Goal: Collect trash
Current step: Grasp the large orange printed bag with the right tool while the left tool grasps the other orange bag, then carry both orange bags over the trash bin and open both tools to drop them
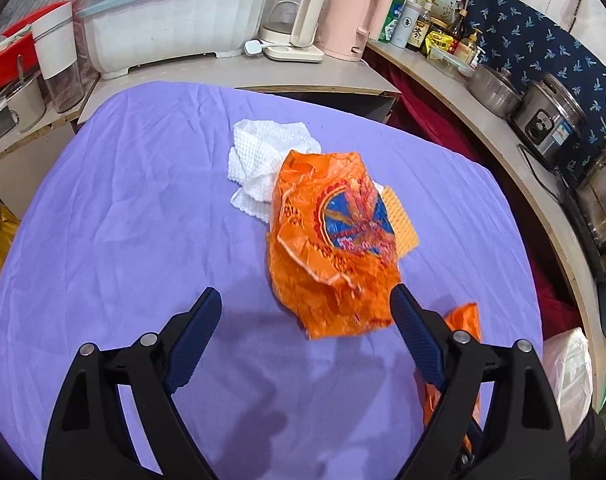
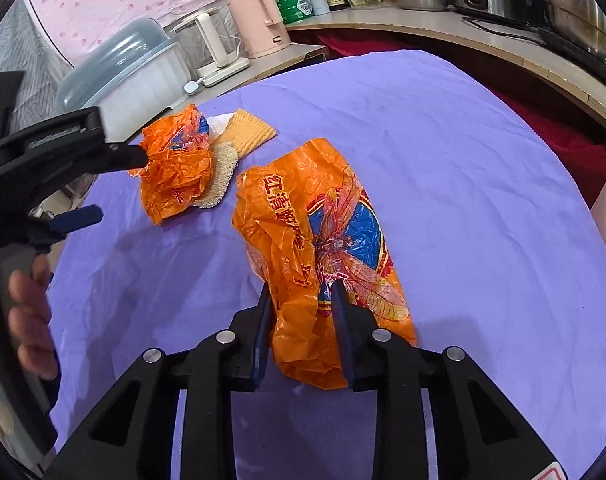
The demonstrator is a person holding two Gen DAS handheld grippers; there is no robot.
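Two crumpled orange plastic bags lie on the purple tablecloth [image 1: 123,220]. In the left wrist view my left gripper [image 1: 305,300] is open, its jaws wide, with the near end of one orange bag [image 1: 335,240] between the fingertips. That bag [image 2: 175,168] covers a white cloth [image 1: 263,160], a yellow waffle cloth [image 2: 251,130] and a loofah pad [image 2: 219,176]. My right gripper [image 2: 301,294] is shut on the second orange bag [image 2: 327,248], which rests on the tablecloth [image 2: 483,200].
Behind the table a counter holds a white dish drainer with lid [image 1: 171,20], a glass kettle [image 1: 295,12] and a pink kettle [image 1: 351,20]. The right shelf carries bottles, pots [image 1: 495,88] and a rice cooker [image 1: 551,120]. A white bag [image 1: 571,376] hangs off the right edge.
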